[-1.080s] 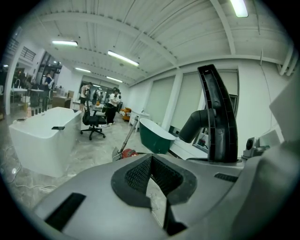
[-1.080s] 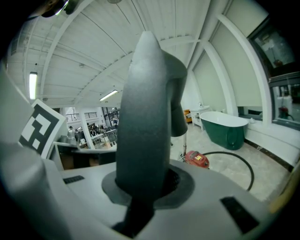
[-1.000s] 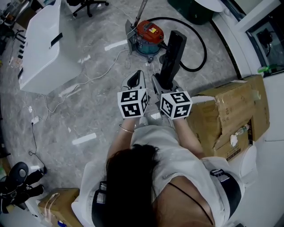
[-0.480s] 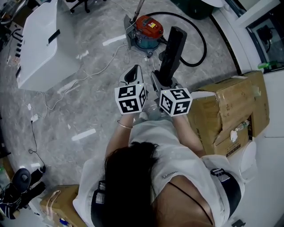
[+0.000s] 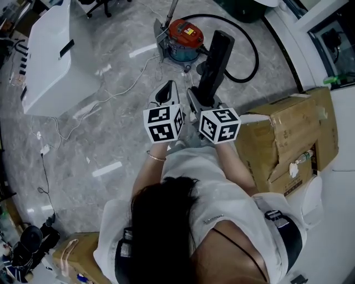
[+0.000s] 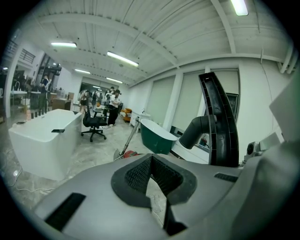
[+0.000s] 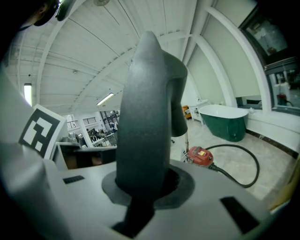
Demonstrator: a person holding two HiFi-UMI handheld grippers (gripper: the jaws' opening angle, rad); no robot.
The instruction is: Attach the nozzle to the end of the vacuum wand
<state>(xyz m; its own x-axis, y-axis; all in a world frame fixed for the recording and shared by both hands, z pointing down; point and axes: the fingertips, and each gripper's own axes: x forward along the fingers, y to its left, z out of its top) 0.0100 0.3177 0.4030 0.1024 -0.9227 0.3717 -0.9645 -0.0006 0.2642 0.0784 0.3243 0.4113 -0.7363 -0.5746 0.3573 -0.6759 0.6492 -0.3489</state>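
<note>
My right gripper point(image 5: 203, 103) is shut on the base of a black vacuum nozzle point(image 5: 217, 57), which stands up and away from me; in the right gripper view the nozzle point(image 7: 144, 117) fills the gap between the jaws point(image 7: 140, 190). My left gripper point(image 5: 166, 92) is beside it on the left, shut with nothing in it point(image 6: 151, 163); the nozzle point(image 6: 220, 123) shows at its right. The red canister vacuum point(image 5: 185, 37) sits on the floor beyond, its metal wand point(image 5: 173, 11) rising from it and a black hose point(image 5: 253, 55) looping to the right.
A white bathtub point(image 5: 55, 55) stands at the left, cables trailing across the marble floor point(image 5: 100, 144). Open cardboard boxes point(image 5: 285, 136) are close on my right. A green bathtub point(image 7: 228, 121) stands by the far window wall. An office chair point(image 6: 96, 125) and people are far off.
Both grippers and the nozzle stay as they were; only the head view has shifted slightly.
</note>
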